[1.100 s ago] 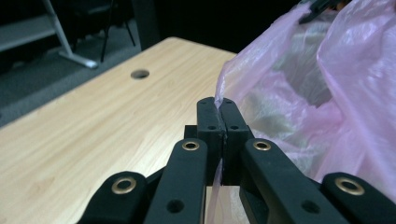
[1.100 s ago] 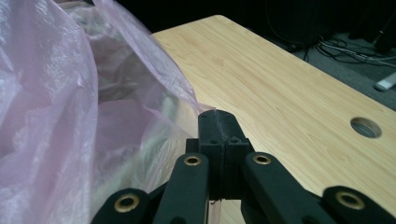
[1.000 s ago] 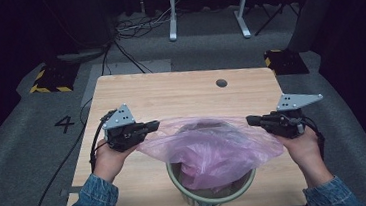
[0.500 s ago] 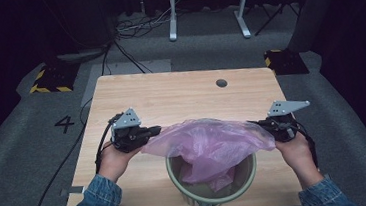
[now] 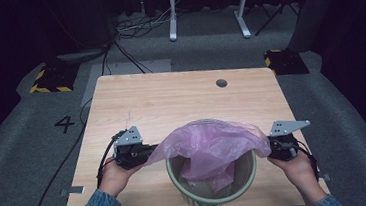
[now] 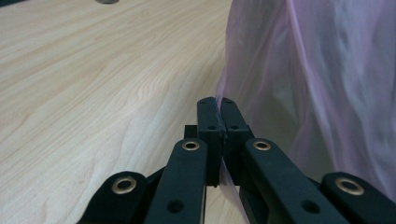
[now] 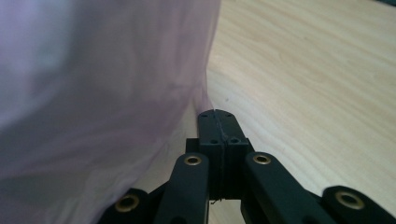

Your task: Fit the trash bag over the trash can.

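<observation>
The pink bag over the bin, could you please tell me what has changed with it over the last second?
Both grippers, left and right, came down, lowering the stretched bag so its mouth now sits around the bin rim. Both stayed clamped on the bag's edges; the bin and the table did not move.

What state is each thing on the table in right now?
Pink translucent plastic bag: stretched open, draped over the bin, partly hanging inside.
Round pale green ribbed bin: upright, not fully lined.
Left hand-held gripper: shut on the bag's edge.
Right hand-held gripper: shut on the bag's edge.
</observation>
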The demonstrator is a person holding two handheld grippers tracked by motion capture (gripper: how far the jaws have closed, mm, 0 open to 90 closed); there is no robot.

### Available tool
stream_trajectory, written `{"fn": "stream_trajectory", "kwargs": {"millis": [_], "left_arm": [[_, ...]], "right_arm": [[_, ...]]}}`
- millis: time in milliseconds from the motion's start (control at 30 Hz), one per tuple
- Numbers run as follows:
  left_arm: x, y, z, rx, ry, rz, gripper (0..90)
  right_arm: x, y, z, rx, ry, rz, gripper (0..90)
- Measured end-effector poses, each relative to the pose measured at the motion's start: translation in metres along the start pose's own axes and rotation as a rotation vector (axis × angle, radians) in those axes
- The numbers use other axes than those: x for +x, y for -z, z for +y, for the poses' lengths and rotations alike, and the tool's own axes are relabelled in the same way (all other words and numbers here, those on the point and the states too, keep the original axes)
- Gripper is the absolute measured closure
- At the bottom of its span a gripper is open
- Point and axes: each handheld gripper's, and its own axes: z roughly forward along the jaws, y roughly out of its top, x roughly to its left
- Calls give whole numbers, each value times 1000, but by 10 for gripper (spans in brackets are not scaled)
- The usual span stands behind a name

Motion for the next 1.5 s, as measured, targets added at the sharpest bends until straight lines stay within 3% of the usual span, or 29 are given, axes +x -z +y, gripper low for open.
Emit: {"fn": "stream_trajectory", "kwargs": {"millis": [200,233,267,300,400,467,633,767,933,1033,1100,1200,1300,1433,1500], "left_arm": [[0,1,-6,6,5,-1,879],[1,4,-6,-9,16,16,826],[3,7,-6,-21,28,8,725],[5,10,-6,-32,41,-1,660],[9,26,-5,-101,69,13,529],[10,37,-5,-151,62,30,479],[7,57,-4,-197,36,64,443],[10,65,0,-216,33,59,434],[11,55,9,-183,25,51,433],[11,50,12,-155,28,114,428],[11,49,14,-148,27,122,430],[10,54,16,-161,23,138,432],[5,65,18,-190,10,140,432],[-9,81,19,-232,-5,125,425],[-18,86,18,-238,-11,109,415]], "right_arm": [[-1,-3,-10,15,-24,12,896],[-2,-2,-10,18,-24,0,848],[-3,1,-10,12,-23,-22,739],[-5,3,-10,-2,-31,-33,689],[-11,15,-11,-35,-53,-60,595],[-15,24,-9,-62,-57,-90,563],[-17,48,-3,-105,-43,-139,540],[-18,65,5,-148,-37,-161,527],[-13,74,31,-200,9,-137,474],[-7,68,45,-172,50,-138,468],[-5,64,51,-161,61,-138,465],[-4,66,60,-190,64,-115,451],[0,66,68,-222,65,-63,423],[6,56,77,-198,98,-20,407],[8,50,78,-172,99,1,455]]}}
